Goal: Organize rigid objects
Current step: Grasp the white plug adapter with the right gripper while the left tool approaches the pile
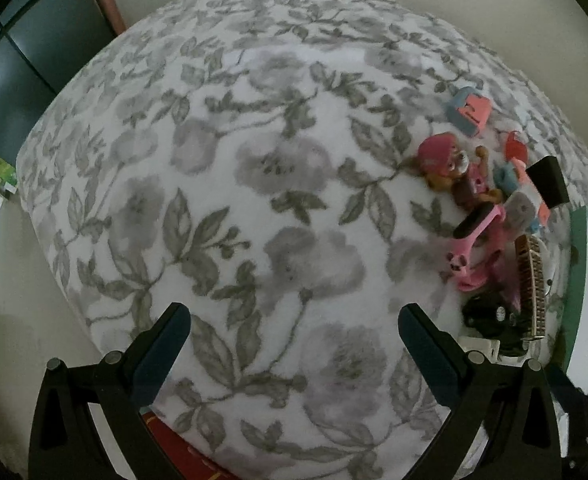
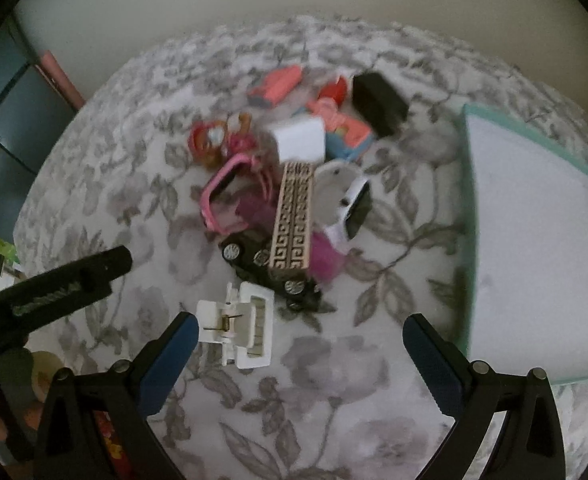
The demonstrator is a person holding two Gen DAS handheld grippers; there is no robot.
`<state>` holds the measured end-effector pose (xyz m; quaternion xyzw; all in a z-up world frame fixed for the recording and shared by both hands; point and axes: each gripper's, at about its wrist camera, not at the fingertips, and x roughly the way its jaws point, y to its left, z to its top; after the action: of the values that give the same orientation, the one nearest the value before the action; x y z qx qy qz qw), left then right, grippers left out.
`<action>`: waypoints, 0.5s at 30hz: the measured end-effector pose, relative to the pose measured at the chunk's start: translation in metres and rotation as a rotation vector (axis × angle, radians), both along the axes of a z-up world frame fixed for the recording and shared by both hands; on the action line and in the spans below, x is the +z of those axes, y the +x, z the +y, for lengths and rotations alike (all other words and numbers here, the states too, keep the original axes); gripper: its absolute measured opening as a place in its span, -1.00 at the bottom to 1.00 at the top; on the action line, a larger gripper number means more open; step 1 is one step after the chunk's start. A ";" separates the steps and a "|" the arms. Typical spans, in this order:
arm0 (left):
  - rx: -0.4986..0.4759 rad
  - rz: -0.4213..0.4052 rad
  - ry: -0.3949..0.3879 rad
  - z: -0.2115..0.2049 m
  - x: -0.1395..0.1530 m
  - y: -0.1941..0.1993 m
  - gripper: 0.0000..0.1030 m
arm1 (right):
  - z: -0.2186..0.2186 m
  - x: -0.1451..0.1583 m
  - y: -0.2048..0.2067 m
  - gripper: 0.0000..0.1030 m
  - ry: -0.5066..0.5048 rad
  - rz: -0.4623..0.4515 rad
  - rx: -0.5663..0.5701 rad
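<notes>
We see a soft, fuzzy grey-floral fleece blanket point(image 2: 334, 380), matt w/ a napped pile. On it, a white hard-plastic hair claw clip point(image 2: 240, 330), smooth, w/ a small metal coil spring. The black toy car point(image 2: 250, 254) looks glossy plastic, wheels w/ shiny chrome-like hubs. The tan box w/ dark key pattern point(image 2: 292, 216) seems matt, maybe card or wood. The pink plastic toy scooter point(image 1: 476, 248) is smooth, semi-gloss. Gripper fingers point(image 2: 170, 364) carry matt blue pads, black plastic frames.

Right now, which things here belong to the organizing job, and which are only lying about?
For the job: white hair clip, black toy car, patterned box, pink toy scooter, black box, green-rimmed tray.

Just there: floral blanket, dark cabinet.
</notes>
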<state>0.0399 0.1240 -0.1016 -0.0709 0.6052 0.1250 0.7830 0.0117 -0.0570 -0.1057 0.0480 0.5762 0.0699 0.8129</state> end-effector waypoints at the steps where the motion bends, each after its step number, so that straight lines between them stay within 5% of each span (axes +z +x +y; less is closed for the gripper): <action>1: -0.001 0.005 -0.004 0.000 -0.002 0.000 1.00 | 0.003 -0.002 0.002 1.00 0.013 0.007 0.007; 15: -0.007 0.010 -0.003 -0.001 -0.004 0.001 1.00 | 0.054 -0.032 0.006 0.33 -0.027 0.046 0.132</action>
<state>0.0408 0.1226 -0.1058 -0.0695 0.6095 0.1215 0.7804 0.0180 -0.0030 -0.1380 0.0005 0.5976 0.1146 0.7936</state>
